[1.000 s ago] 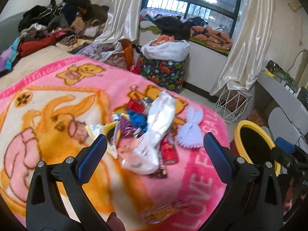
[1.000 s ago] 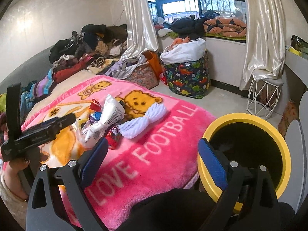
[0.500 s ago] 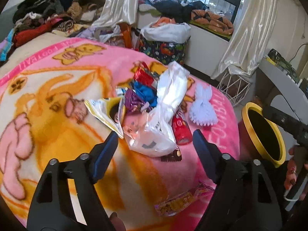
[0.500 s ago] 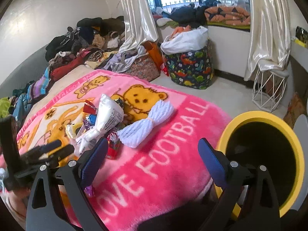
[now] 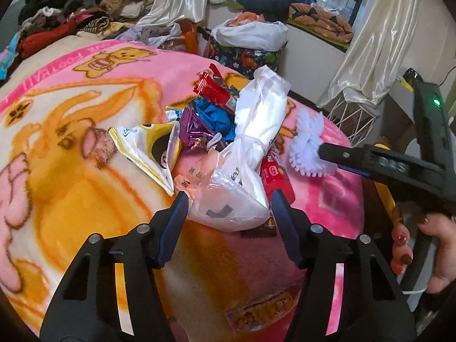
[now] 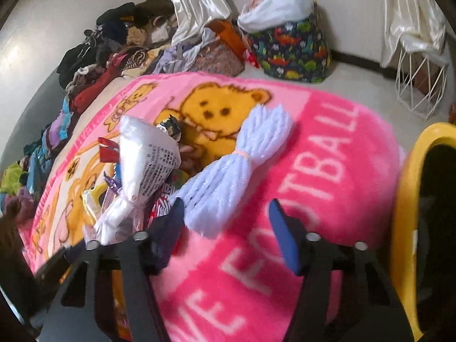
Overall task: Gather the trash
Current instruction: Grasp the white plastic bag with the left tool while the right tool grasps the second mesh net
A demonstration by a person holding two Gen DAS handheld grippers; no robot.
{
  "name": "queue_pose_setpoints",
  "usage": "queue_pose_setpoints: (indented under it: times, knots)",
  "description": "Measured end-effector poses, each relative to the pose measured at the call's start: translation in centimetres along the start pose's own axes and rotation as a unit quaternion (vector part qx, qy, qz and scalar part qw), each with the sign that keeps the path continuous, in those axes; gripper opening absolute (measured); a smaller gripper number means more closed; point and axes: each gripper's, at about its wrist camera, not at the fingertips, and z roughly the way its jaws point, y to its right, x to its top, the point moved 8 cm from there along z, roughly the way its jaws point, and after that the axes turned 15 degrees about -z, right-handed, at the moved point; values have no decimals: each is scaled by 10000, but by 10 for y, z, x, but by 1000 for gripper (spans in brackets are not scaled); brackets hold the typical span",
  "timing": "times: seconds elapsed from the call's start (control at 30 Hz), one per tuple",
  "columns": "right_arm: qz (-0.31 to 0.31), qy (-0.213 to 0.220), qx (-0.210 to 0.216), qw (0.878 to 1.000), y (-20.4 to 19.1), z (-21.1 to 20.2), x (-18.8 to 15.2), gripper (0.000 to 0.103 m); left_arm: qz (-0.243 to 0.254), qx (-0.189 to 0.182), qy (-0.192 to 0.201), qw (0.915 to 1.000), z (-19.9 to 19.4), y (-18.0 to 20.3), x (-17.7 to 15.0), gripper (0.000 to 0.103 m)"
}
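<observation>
A pile of trash lies on the pink bear blanket [image 5: 57, 148]: a white plastic bag [image 5: 245, 154], a yellow-white wrapper [image 5: 148, 148], purple [image 5: 196, 134], blue [image 5: 216, 116] and red wrappers [image 5: 213, 91], and a red packet [image 5: 276, 176]. My left gripper [image 5: 228, 211] is open, its fingers either side of the bag's near end. My right gripper [image 6: 225, 222] is open, just above the near end of a pale blue yarn bundle [image 6: 236, 165], which also shows in the left wrist view [image 5: 307, 145]. The white bag shows in the right wrist view too [image 6: 145, 165].
A yellow-rimmed bin [image 6: 410, 228] stands off the bed's right edge. A loose snack wrapper [image 5: 262, 313] lies near the blanket's front edge. Clothes [image 5: 71, 8] are piled at the back, with a dinosaur-print basket [image 6: 293, 54] and a white wire stand [image 6: 421, 82] on the floor.
Both grippers have moved forward and down toward the bed. The left has narrowed around the white bag's end; the right has come up to the yarn bundle.
</observation>
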Motion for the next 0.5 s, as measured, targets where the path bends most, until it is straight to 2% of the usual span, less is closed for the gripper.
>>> queue_pose_setpoints:
  times: [0.03,0.1,0.3,0.5]
  knots:
    - [28,-96,99,9999,-1,5,-2,19,17,11,1,10000,1,0,-1,52]
    - [28,-92,110,9999,-1,4,-5,14,5,62,9,10000,1,-1,-1,47]
    - [191,276,191,9993,9,-27,-14,14,-7,30,-20,10000,3,-1,-2,41]
    - [28,466,216,9987,9,-61,-17,14,-76,-48,-2,10000,-1,0,-2,24]
